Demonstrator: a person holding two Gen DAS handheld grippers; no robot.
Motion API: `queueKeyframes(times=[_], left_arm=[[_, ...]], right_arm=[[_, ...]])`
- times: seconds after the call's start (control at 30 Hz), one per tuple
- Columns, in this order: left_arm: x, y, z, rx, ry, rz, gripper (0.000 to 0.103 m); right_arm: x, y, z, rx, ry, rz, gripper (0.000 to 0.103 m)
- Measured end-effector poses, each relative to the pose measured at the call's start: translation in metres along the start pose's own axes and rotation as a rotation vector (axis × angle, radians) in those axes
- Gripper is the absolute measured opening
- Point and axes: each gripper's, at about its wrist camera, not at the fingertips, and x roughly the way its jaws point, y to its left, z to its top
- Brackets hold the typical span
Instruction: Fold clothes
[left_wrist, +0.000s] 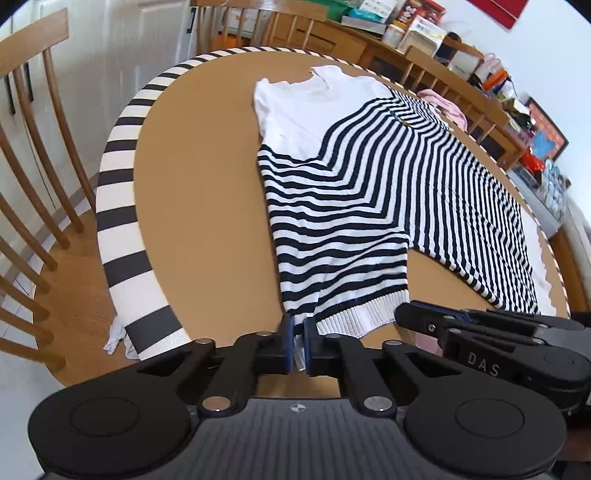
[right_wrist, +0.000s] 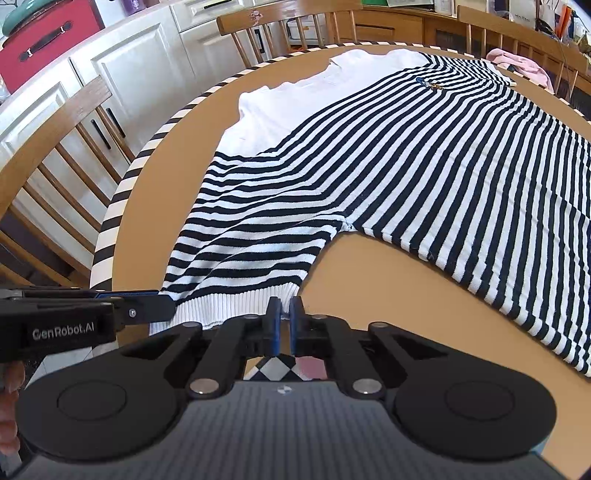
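A navy-and-white striped sweater with a white shoulder part lies flat on a round brown table. One sleeve stretches toward me and ends in a white ribbed cuff. My left gripper is shut on the cuff's left corner. My right gripper is shut on the cuff's right corner. Each gripper shows in the other's view, the right gripper from the side and the left gripper likewise.
The table rim has a black-and-white striped padded edge. Wooden chairs stand around it. A pink cloth hangs on a far chair. White cabinets and a cluttered sideboard line the walls.
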Motion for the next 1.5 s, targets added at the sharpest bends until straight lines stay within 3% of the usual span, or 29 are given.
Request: queueKeyframes(times=[0.4, 0.83, 1.17, 1.5], left_arm=[[-0.003, 0.002, -0.001, -0.048, -0.005, 0.012, 0.004], [-0.011, -0.007, 0.010, 0.000, 0.024, 0.024, 0.003], [-0.014, -0.021, 0.041, 0.049, 0.079, 0.061, 0.003], [-0.006, -0.037, 0.099, 0.118, 0.065, 0.043, 0.003]], right_arm=[[-0.012, -0.006, -0.001, -0.014, -0.002, -0.004, 0.004], [-0.023, -0.014, 0.006, 0.020, -0.008, 0.032, 0.004], [-0.027, -0.023, 0.019, 0.061, -0.012, 0.092, 0.004], [-0.030, -0.040, 0.047, 0.129, -0.043, 0.121, 0.004]])
